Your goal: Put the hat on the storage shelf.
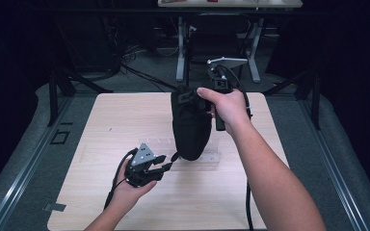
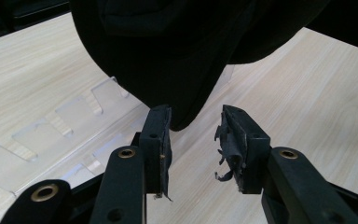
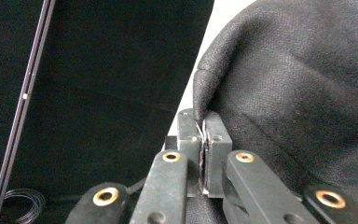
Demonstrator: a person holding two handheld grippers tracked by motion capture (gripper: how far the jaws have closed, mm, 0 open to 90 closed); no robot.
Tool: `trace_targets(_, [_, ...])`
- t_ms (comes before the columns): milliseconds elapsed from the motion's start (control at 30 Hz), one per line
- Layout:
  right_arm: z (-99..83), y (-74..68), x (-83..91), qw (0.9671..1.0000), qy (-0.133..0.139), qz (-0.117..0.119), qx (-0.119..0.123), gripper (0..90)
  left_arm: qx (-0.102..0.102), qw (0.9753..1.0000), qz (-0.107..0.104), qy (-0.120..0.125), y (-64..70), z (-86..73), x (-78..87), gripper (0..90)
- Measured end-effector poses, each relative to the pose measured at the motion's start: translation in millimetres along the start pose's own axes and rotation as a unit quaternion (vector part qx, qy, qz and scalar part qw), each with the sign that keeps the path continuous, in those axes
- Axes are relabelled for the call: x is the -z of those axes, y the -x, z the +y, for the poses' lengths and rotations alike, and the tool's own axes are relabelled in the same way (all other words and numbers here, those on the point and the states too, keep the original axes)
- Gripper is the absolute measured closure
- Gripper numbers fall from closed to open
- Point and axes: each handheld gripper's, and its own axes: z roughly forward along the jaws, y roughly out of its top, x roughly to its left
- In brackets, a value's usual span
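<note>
A black fabric pouch (image 1: 190,125) hangs upright over the middle of the light wooden table (image 1: 115,115), its rounded lower end just above the surface. My right gripper (image 3: 204,123) is shut on a fold of the pouch's upper edge (image 3: 298,93), and the right hand (image 1: 226,108) holds it high. My left gripper (image 1: 164,162) sits low, just left of the pouch's bottom, pointing at it. Its jaws (image 2: 196,126) stand open with nothing between them, and the pouch's tip (image 2: 168,46) hangs just beyond them. Torn pad material hangs from one fingertip (image 2: 230,140).
A clear plastic notched strip (image 1: 209,157) lies flat on the table under and beside the pouch, also seen as a clear strip (image 2: 51,135). Metal rails (image 1: 24,163) run along the floor on both sides. A desk frame (image 1: 180,43) stands behind the table.
</note>
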Motion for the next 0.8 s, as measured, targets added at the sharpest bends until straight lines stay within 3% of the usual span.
trace_targets(233, [0.4,-2.1,-4.7,1.0,-0.004,0.001,0.003,88.2,0.004,1.0,0.002,-0.003,-1.7,2.9,-3.6,64.7])
trace_targets(433, [0.0,-2.5,-4.5,1.0,-0.002,0.0,0.005,88.2,-0.013,0.9998,0.009,-0.015,2.2,7.0,-8.2,72.4])
trace_targets(800, [-1.3,-0.1,-4.8,1.0,-0.002,0.007,0.006,87.6,-0.023,0.9991,0.022,-0.028,5.5,7.4,-18.2,82.9])
